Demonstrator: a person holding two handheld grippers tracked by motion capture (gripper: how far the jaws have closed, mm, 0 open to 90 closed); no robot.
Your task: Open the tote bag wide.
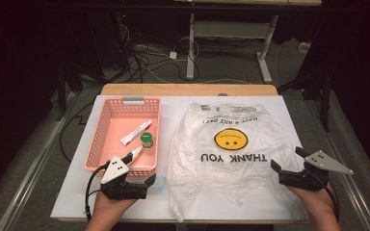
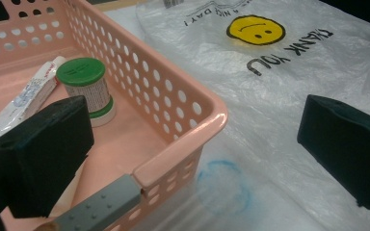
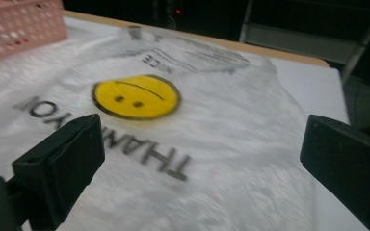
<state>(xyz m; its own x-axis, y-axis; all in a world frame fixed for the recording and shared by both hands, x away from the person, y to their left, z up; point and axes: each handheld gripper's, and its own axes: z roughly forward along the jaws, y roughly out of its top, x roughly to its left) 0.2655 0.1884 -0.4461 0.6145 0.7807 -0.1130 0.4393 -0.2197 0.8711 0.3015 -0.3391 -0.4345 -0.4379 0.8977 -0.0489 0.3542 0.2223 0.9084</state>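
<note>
A pink perforated basket (image 1: 99,137) stands on the left of the white table top. In it lie a white tube (image 1: 136,132), a small green-capped bottle (image 1: 147,139) and a second small tube (image 1: 135,154) by the near wall. To its right a clear plastic bag (image 1: 250,178) printed with a yellow smiley and "THANK YOU" lies flat. My left gripper (image 1: 130,177) is open at the basket's near right corner (image 2: 183,103), one jaw over the basket, the other over the bag (image 2: 289,91). My right gripper (image 1: 289,160) hangs open over the bag's right side (image 3: 231,120), holding nothing.
A faint blue ring (image 2: 224,185) marks the table under the bag's edge, next to the basket. The basket carries a grey handle clip (image 2: 101,207) on its near rim. The table's wooden far edge (image 1: 188,89) borders a floor with cables and desk legs.
</note>
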